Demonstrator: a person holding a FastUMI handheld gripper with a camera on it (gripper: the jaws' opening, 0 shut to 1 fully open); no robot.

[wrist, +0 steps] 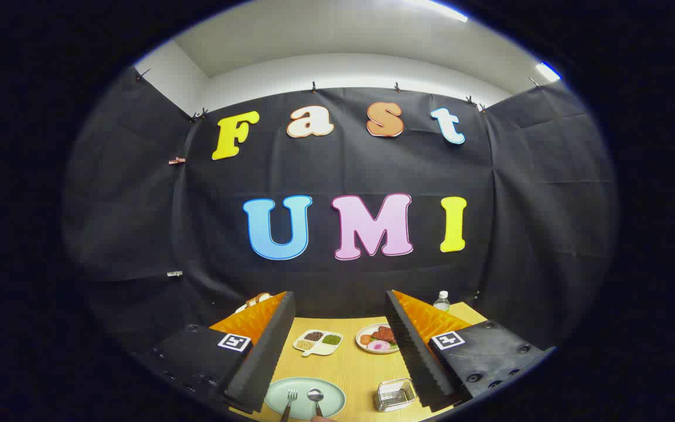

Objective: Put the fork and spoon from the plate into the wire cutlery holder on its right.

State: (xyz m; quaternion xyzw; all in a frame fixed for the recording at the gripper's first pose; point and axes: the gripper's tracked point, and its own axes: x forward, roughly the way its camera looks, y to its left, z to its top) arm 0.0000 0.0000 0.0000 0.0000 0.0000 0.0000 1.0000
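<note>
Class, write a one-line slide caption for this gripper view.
Open gripper held above the table, with fork and spoon on the plate, wire cutlery holder to its right.

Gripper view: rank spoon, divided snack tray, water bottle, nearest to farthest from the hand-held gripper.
The hand-held gripper is open, its fingers wide apart above the table.
1. Spoon: nearest, on the pale green plate between the fingers, beside the fork.
2. Divided snack tray: mid-table, beyond the plate.
3. Water bottle: farthest, at the table's back edge, past the right finger.
</note>
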